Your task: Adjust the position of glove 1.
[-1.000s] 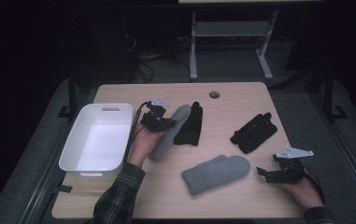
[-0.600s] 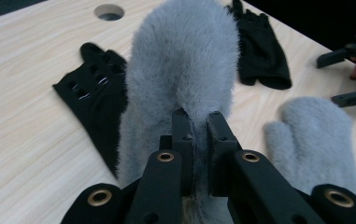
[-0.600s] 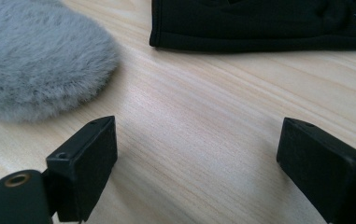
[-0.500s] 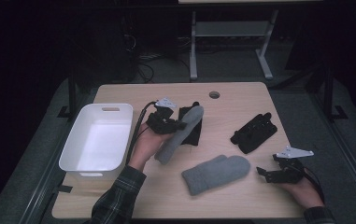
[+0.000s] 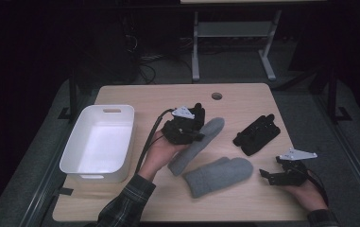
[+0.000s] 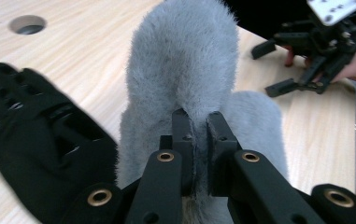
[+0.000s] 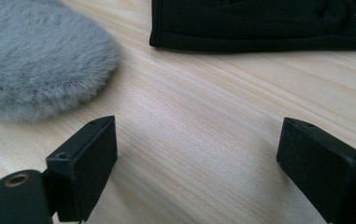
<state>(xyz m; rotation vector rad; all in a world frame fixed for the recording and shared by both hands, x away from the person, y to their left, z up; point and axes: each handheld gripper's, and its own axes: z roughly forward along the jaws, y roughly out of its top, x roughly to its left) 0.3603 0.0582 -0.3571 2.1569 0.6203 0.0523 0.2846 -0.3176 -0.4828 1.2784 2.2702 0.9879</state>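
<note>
Grey fleece is pinched at one edge between the closed jaws of the left gripper (image 5: 192, 126), so the held grey mitten (image 5: 197, 144) hangs tilted over the middle of the wooden table (image 5: 135, 94). Its long axis runs from near-left to far-right, rounded tip pointing far-right towards the black glove (image 5: 257, 135). A second grey mitten (image 5: 219, 175) lies flat just beside it, probably its mate. The right gripper (image 5: 274, 176) rests open at the near right, holding nothing. A white bin (image 5: 121, 137) waits at left.

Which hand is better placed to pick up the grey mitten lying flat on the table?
Right. The right gripper is open beside the flat grey mitten; the left gripper is shut on the other grey mitten.
</note>
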